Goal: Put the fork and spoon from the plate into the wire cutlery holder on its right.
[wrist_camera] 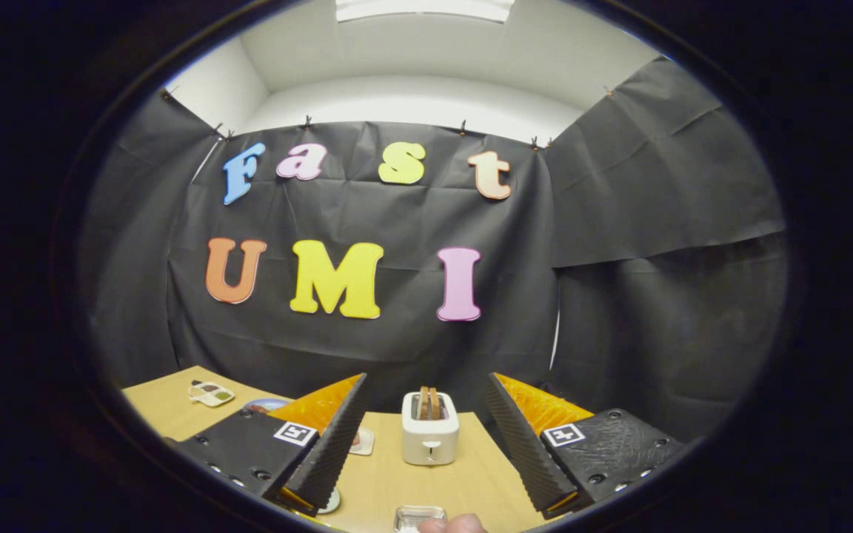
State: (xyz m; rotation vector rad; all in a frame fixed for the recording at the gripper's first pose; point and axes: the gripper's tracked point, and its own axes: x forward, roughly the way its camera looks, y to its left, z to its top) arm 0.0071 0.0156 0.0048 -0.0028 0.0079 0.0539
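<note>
My gripper (426, 379) is held high above the wooden table (389, 474) and stands open, with nothing between its ribbed black fingers (334, 444). Low down between the finger bases lies a small silvery rectangular thing (419, 516); I cannot tell if it is the wire cutlery holder. A person's fingertip (455, 524) touches its near right side. A pale round rim (331, 503), perhaps a plate, peeks out from under the left finger. Fork and spoon are hidden from me.
A white toaster (430, 433) with two slices in it stands on the table, beyond and between the fingers. A small card (362, 441) lies left of it. At the far left lie a white palette-like dish (211, 393) and a bluish disc (265, 404).
</note>
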